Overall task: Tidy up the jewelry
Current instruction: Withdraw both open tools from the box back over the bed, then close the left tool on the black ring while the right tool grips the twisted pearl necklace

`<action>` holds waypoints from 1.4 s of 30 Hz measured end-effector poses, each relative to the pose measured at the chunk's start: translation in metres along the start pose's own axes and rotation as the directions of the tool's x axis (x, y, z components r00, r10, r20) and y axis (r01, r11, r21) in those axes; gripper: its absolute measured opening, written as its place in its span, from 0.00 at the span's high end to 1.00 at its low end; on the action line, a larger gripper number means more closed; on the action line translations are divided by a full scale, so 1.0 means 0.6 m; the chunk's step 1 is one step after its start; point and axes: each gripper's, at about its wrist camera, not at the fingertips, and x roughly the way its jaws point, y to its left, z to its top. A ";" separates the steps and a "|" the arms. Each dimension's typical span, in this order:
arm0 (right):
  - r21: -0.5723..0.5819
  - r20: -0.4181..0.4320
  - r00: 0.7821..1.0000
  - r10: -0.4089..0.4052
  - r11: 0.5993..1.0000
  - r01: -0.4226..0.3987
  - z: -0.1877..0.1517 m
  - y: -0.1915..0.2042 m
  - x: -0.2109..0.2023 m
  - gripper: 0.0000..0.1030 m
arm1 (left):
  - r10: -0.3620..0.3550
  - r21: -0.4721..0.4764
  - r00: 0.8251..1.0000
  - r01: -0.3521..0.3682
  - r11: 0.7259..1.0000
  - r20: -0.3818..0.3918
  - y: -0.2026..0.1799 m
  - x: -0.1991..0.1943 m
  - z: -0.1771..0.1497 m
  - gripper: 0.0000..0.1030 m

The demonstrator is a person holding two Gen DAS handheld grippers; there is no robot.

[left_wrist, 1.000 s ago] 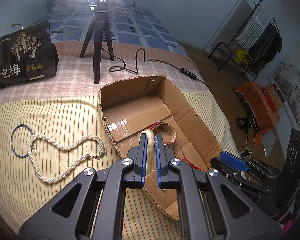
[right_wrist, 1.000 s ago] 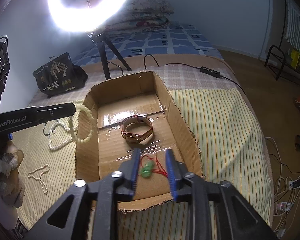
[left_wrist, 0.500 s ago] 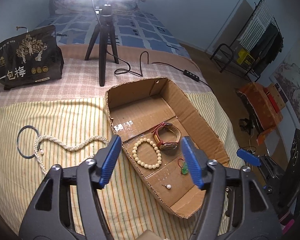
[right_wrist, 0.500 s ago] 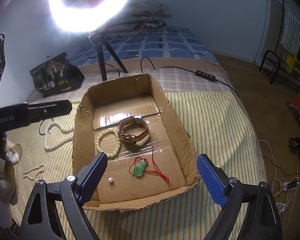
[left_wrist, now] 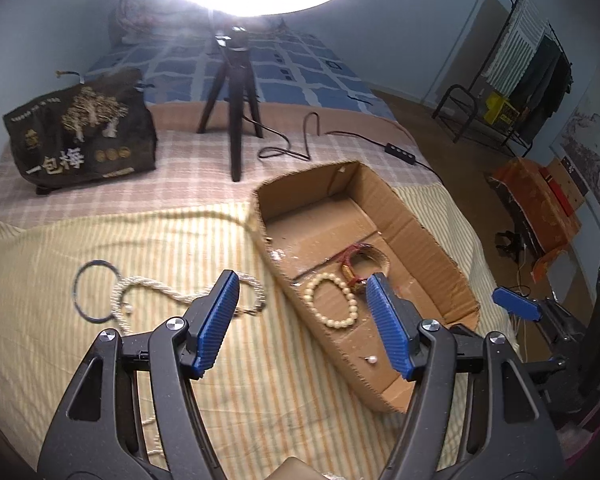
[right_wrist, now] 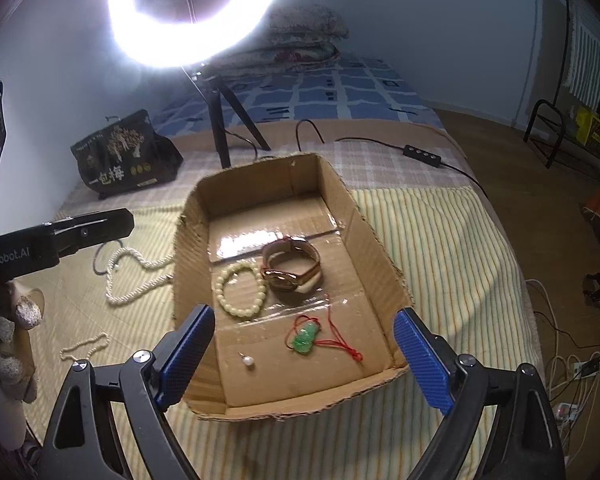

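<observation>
Beside the cardboard box [right_wrist: 380, 256] lies a pearl necklace [left_wrist: 156, 292], both hand-held grippers [left_wrist: 304, 320] [right_wrist: 300, 364] spread wide, holding nothing.

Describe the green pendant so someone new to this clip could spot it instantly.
Find the open cardboard box on the striped bedspread below the ring light. The green pendant lies on the box floor, nearest the right gripper. It is the only green piece, on a thin red cord.

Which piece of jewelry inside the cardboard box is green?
The pendant on the red cord, near the box's front edge. The bead bracelet and loose pearl are cream; the watch is brown and gold.
</observation>
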 end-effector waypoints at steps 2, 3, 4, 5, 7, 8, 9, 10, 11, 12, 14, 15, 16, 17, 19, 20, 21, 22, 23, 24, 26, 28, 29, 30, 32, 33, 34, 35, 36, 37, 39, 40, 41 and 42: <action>-0.004 0.010 1.000 0.009 1.000 -0.009 0.002 0.008 -0.005 0.10 | 0.014 -0.002 1.000 -0.014 1.000 0.008 0.014 -0.009 0.001 0.34; -0.007 0.016 1.000 0.013 1.000 -0.013 0.003 0.013 -0.008 0.10 | 0.019 -0.004 1.000 -0.019 1.000 0.012 0.021 -0.012 0.003 0.34; -0.011 0.021 1.000 0.017 1.000 -0.017 0.004 0.018 -0.010 0.10 | 0.026 -0.008 1.000 -0.026 1.000 0.015 0.031 -0.017 0.004 0.34; -0.015 0.025 0.999 0.020 1.000 -0.020 0.005 0.023 -0.011 0.10 | 0.033 -0.014 0.999 -0.033 0.999 0.019 0.040 -0.021 0.004 0.34; -0.022 0.033 0.999 0.027 0.999 -0.027 0.008 0.034 -0.015 0.10 | 0.047 -0.027 0.999 -0.047 0.999 0.025 0.061 -0.029 0.006 0.34; -0.026 0.038 0.999 0.031 0.999 -0.031 0.010 0.039 -0.016 0.10 | 0.057 -0.034 0.998 -0.056 0.998 0.029 0.073 -0.035 0.006 0.34; -0.030 0.043 0.998 0.036 0.999 -0.035 0.012 0.045 -0.017 0.10 | 0.066 -0.040 0.997 -0.064 0.997 0.032 0.083 -0.039 0.007 0.34; -0.033 0.046 0.998 0.040 0.999 -0.039 0.013 0.050 -0.018 0.10 | 0.074 -0.046 0.997 -0.072 0.996 0.035 0.093 -0.044 0.007 0.34; -0.036 0.050 0.998 0.048 0.998 -0.046 0.016 0.057 -0.020 0.10 | 0.081 -0.051 0.996 -0.079 0.996 0.038 0.102 -0.047 0.008 0.34; -0.038 0.053 0.997 0.054 0.998 -0.052 0.017 0.063 -0.021 0.10 | 0.091 -0.059 0.995 -0.088 0.994 0.041 0.113 -0.052 0.008 0.34; -0.043 0.059 0.996 0.068 0.997 -0.066 0.020 0.077 -0.023 0.10 | 0.103 -0.069 0.994 -0.100 0.993 0.043 0.131 -0.059 0.008 0.34; -0.045 0.060 0.995 0.077 0.996 -0.074 0.021 0.084 -0.024 0.10 | 0.112 -0.076 0.993 -0.109 0.991 0.043 0.142 -0.063 0.008 0.34; -0.049 0.059 0.994 0.089 0.995 -0.087 0.023 0.093 -0.024 0.10 | 0.118 -0.080 0.992 -0.114 0.990 0.043 0.148 -0.065 0.007 0.34; -0.050 0.057 0.993 0.099 0.994 -0.096 0.025 0.100 -0.024 0.10 | 0.126 -0.088 0.991 -0.121 0.989 0.043 0.158 -0.069 0.007 0.34; -0.052 0.047 0.991 0.127 0.991 -0.124 0.028 0.118 -0.022 0.10 | 0.139 -0.111 0.989 -0.134 0.985 0.041 0.181 -0.074 0.007 0.34; -0.052 0.040 0.990 0.139 0.989 -0.137 0.030 0.126 -0.021 0.10 | 0.143 -0.120 0.989 -0.138 0.983 0.041 0.190 -0.077 0.007 0.34; -0.052 0.031 0.988 0.152 0.987 -0.151 0.031 0.136 -0.020 0.10 | 0.150 -0.133 0.988 -0.144 0.981 0.040 0.202 -0.079 0.007 0.34; -0.051 0.022 0.986 0.164 0.985 -0.163 0.033 0.145 -0.017 0.10 | 0.156 -0.140 0.987 -0.149 0.979 0.040 0.210 -0.081 0.006 0.34; -0.049 0.015 0.985 0.171 0.984 -0.170 0.033 0.152 -0.015 0.10 | 0.166 -0.150 0.985 -0.158 0.976 0.038 0.221 -0.083 0.005 0.34; -0.043 0.006 0.984 0.179 0.983 -0.179 0.034 0.160 -0.012 0.10 | 0.175 -0.159 0.984 -0.167 0.973 0.037 0.232 -0.084 0.005 0.34; -0.018 -0.018 0.979 0.201 0.979 -0.201 0.033 0.174 -0.001 0.10 | 0.190 -0.169 0.981 -0.182 0.969 0.030 0.248 -0.085 0.002 0.34; 0.014 -0.047 0.973 0.225 0.974 -0.225 0.031 0.187 0.013 0.11 | 0.200 -0.183 0.980 -0.193 0.964 0.018 0.266 -0.083 -0.001 0.34; 0.027 -0.060 0.971 0.231 0.973 -0.230 0.029 0.192 0.019 0.13 | 0.203 -0.190 0.979 -0.197 0.962 0.010 0.274 -0.082 -0.003 0.34; 0.044 -0.074 0.968 0.238 0.971 -0.235 0.028 0.197 0.027 0.15 | 0.206 -0.200 0.978 -0.202 0.959 0.000 0.284 -0.079 -0.005 0.34; 0.073 -0.096 0.964 0.248 0.968 -0.242 0.026 0.206 0.044 0.21 | 0.213 -0.214 0.977 -0.211 0.954 -0.012 0.299 -0.076 -0.008 0.34; 0.086 -0.110 0.961 0.253 0.966 -0.245 0.025 0.211 0.052 0.22 | 0.215 -0.224 0.976 -0.214 0.951 -0.020 0.308 -0.074 -0.010 0.34; 0.092 -0.118 0.959 0.256 0.965 -0.246 0.023 0.215 0.059 0.24 | 0.215 -0.233 0.976 -0.216 0.948 -0.027 0.315 -0.071 -0.011 0.34; 0.097 -0.126 0.958 0.258 0.964 -0.247 0.021 0.219 0.065 0.26 | 0.212 -0.241 0.977 -0.213 0.947 -0.034 0.321 -0.068 -0.012 0.34; 0.100 -0.137 0.956 0.258 0.964 -0.245 0.019 0.224 0.073 0.27 | 0.205 -0.253 0.978 -0.210 0.945 -0.045 0.329 -0.064 -0.014 0.34; 0.103 -0.146 0.955 0.257 0.964 -0.244 0.017 0.229 0.079 0.30 | 0.203 -0.260 0.978 -0.210 0.943 -0.053 0.334 -0.061 -0.015 0.34; 0.109 -0.169 0.951 0.259 0.964 -0.243 0.013 0.241 0.095 0.33 | 0.204 -0.267 0.977 -0.215 0.940 -0.068 0.345 -0.051 -0.017 0.34; 0.113 -0.180 0.949 0.258 0.964 -0.241 0.011 0.246 0.102 0.35 | 0.204 -0.266 0.976 -0.216 0.939 -0.073 0.347 -0.048 -0.018 0.36; 0.117 -0.188 0.948 0.257 0.964 -0.238 0.009 0.249 0.108 0.37 | 0.203 -0.266 0.976 -0.218 0.939 -0.082 0.350 -0.043 -0.019 0.41; 0.121 -0.194 0.947 0.256 0.964 -0.236 0.008 0.254 0.113 0.39 | 0.199 -0.269 0.975 -0.218 0.938 -0.095 0.354 -0.037 -0.021 0.45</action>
